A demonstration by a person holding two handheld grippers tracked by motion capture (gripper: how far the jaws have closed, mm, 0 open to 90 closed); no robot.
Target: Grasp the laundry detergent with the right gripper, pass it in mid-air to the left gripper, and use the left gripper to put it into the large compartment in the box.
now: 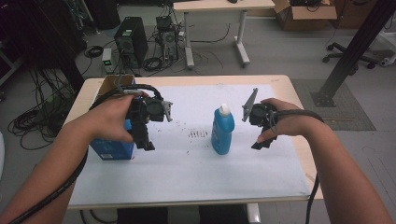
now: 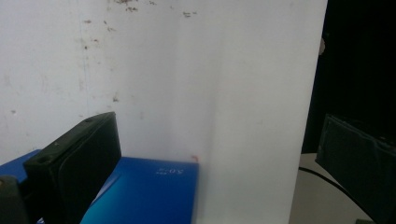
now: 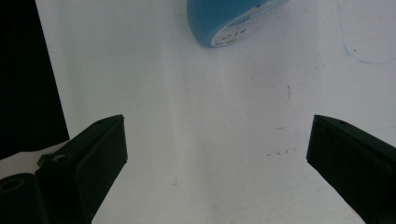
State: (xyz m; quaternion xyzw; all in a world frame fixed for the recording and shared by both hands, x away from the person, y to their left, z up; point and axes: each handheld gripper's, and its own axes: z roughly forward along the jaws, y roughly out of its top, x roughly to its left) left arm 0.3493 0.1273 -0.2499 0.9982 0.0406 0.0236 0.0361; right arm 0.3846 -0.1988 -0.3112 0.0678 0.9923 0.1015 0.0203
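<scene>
Blue plastic makes up the bottle (image 1: 222, 130), which stands upright on the white sheet (image 1: 187, 172) covering the tabletop (image 1: 280, 80), with a white cap on top. It sits between the two grippers, nearer the right gripper (image 1: 258, 142) than the left gripper (image 1: 145, 143), and touches neither.

Seen from the high view, the left hand (image 1: 114, 119) holds its gripper above the near corner of a blue box (image 1: 112, 148), fingers pointed down toward the sheet. In the left gripper view those fingers (image 2: 79, 158) stand wide apart with nothing between them but white sheet; a blue face of the box lies low in the gap, just beside the left-side finger and below it. Small brown specks mark the sheet farther ahead of the fingers.

The right hand (image 1: 285, 122) holds its gripper just to the side of the bottle, tipped downward. In the right gripper view its fingers (image 3: 93, 154) are spread wide over bare sheet, gripping nothing. The bottle's rounded blue base and part of its label lie well ahead of the fingertips, roughly centred on the gap, apart from both fingers. A faint pen line curves on the sheet ahead of the right-side finger.

Black cables trail from both grippers back along the forearms. An open cardboard box (image 1: 114, 83) sits behind the left gripper at the tabletop's far corner.
</scene>
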